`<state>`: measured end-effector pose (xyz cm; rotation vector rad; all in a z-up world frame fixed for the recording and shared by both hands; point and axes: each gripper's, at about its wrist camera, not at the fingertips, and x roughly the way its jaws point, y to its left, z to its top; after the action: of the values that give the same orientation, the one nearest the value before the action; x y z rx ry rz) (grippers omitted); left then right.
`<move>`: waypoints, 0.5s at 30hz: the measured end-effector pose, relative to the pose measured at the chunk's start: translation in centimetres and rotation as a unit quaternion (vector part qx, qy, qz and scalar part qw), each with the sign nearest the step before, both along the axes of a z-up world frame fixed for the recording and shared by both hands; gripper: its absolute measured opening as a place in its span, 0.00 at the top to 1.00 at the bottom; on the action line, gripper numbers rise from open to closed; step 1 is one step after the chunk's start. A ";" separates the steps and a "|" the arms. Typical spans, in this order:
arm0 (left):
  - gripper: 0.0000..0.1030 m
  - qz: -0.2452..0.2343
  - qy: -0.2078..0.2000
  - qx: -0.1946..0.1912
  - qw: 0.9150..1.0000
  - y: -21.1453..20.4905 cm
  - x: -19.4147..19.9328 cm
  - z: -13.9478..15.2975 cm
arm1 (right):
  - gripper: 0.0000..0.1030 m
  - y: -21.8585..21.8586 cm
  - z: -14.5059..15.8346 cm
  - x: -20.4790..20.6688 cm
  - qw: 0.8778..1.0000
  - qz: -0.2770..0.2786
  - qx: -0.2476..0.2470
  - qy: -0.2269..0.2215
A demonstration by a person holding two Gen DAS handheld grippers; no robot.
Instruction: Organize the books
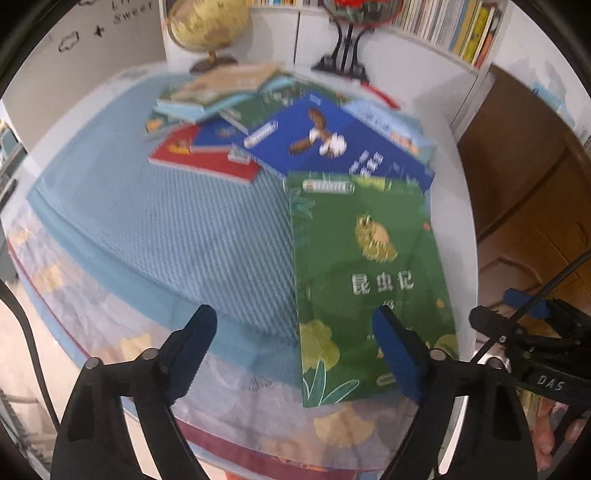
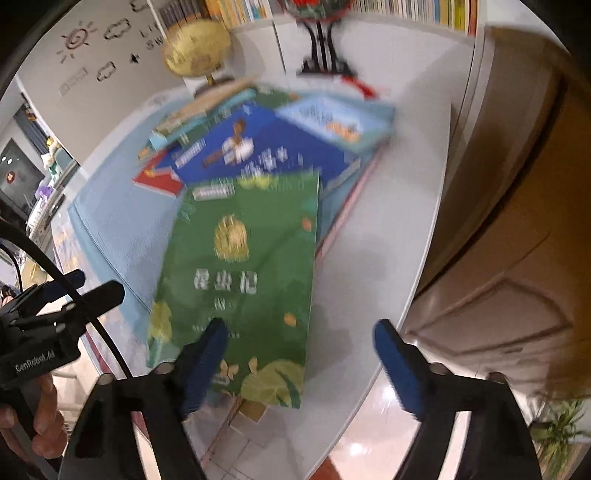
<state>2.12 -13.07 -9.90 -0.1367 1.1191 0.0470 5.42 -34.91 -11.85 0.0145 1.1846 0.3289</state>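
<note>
Green insect book (image 1: 369, 273) overhanging table edge (image 2: 373, 266); both grippers (image 1: 295, 347) (image 2: 299, 354) spread, empty. Pinch near corner squarely, lift level.

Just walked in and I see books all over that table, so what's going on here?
A person is tidying books with a handheld gripper in each hand. Both the left gripper and the right gripper are open and holding nothing. They hover over the green book nearest the table's front edge. Behind it lie a blue book, a red book and a loose pile, near a globe.
</note>
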 end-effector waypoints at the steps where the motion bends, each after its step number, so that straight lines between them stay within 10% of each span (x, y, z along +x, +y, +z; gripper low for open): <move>1: 0.18 0.001 0.003 0.001 1.000 0.1 0.1 -0.2 | 0.25 0.0 -0.4 0.0 1.000 -0.002 0.000 0.005; 12: 0.19 -0.012 0.035 -0.063 0.997 0.1 0.4 -3.3 | 0.37 0.5 -3.5 1.0 0.999 -0.014 -0.021 0.048; 15: 0.36 -0.018 0.042 -0.069 0.997 -0.2 0.4 -4.0 | 0.37 0.7 -3.6 1.1 0.999 -0.008 -0.011 0.050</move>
<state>2.48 -13.29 -13.94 -0.2393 1.2085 -0.0577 6.56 -34.26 -15.42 0.0210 1.2873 0.3045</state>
